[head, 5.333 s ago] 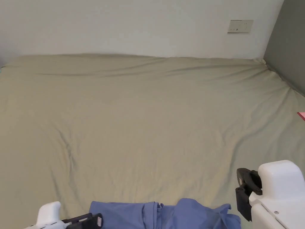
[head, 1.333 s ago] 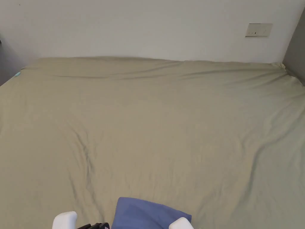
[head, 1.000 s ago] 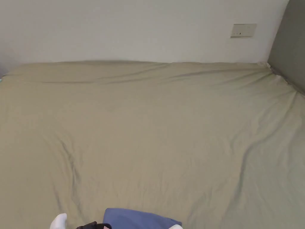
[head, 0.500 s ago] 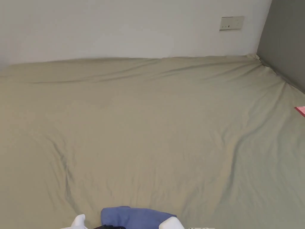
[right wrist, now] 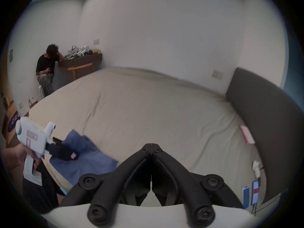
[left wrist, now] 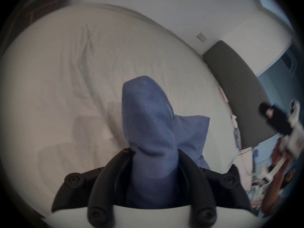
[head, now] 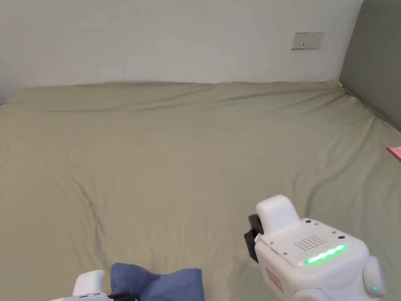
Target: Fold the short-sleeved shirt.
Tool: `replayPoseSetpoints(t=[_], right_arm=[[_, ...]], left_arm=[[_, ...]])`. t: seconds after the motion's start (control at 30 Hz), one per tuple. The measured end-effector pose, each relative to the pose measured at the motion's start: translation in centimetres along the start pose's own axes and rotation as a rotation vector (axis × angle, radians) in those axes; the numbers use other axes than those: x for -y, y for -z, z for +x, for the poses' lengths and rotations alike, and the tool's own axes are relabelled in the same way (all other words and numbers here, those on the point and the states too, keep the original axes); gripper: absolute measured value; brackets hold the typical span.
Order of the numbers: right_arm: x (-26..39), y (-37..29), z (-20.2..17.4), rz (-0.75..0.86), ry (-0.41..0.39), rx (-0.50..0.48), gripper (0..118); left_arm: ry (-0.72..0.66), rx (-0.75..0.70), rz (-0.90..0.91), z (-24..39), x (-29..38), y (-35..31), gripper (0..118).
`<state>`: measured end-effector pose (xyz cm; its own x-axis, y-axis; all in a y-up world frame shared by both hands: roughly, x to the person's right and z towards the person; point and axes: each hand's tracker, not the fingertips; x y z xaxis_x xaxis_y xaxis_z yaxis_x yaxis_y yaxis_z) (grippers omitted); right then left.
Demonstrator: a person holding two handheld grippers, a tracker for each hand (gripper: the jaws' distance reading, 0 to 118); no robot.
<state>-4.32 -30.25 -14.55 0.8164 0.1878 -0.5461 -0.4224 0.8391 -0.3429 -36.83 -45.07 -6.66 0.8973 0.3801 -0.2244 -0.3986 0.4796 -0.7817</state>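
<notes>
The blue short-sleeved shirt (head: 156,284) is a small folded bundle at the bed's near edge. My left gripper (left wrist: 153,151) is shut on it, and the cloth (left wrist: 148,116) stands up between both jaws with a corner hanging to the right. From the right gripper view, that left gripper (right wrist: 72,156) pinches the shirt (right wrist: 92,159) at the bed's lower-left corner. My right gripper (right wrist: 151,145) is shut with its tips touching and nothing between them. It hovers over the bedsheet to the right of the shirt (head: 252,235).
The beige bedsheet (head: 195,156) stretches wide and wrinkled to the wall. A grey headboard (head: 376,78) stands at the right, with a pink thing (head: 394,153) beside it. A person (right wrist: 46,70) sits by a desk in the far corner. Phones (right wrist: 251,193) lie at the right.
The shirt, spread wide 5.3 s ago, is now a compact bundle. The right gripper has risen into the head view, off to the shirt's right.
</notes>
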Motion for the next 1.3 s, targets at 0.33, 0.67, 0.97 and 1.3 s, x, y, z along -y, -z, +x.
replayPoseSetpoints(t=[0.33,0.67,0.97,1.3], right_arm=[[-3.3,-3.5,-3.2,0.143,-0.029,0.019,2],[-4.0,-2.8,-6.5,0.171,-0.07,0.003,2],[-4.9,0.1,-8.4,0.159,-0.103,0.028,2],[-5.0,3.2,-10.3,0.077,-0.131,0.01,2]], left_arm=[[0.143,-0.366,0.089,-5.7,0.7,-2.1,29],[0.286,-0.592,0.033,-14.6,-0.6,-4.5,29],[0.227,-0.844,0.03,-24.2,-3.4,-7.6,29],[0.288,-1.059,-0.064,-34.2,-6.1,-10.1,29]])
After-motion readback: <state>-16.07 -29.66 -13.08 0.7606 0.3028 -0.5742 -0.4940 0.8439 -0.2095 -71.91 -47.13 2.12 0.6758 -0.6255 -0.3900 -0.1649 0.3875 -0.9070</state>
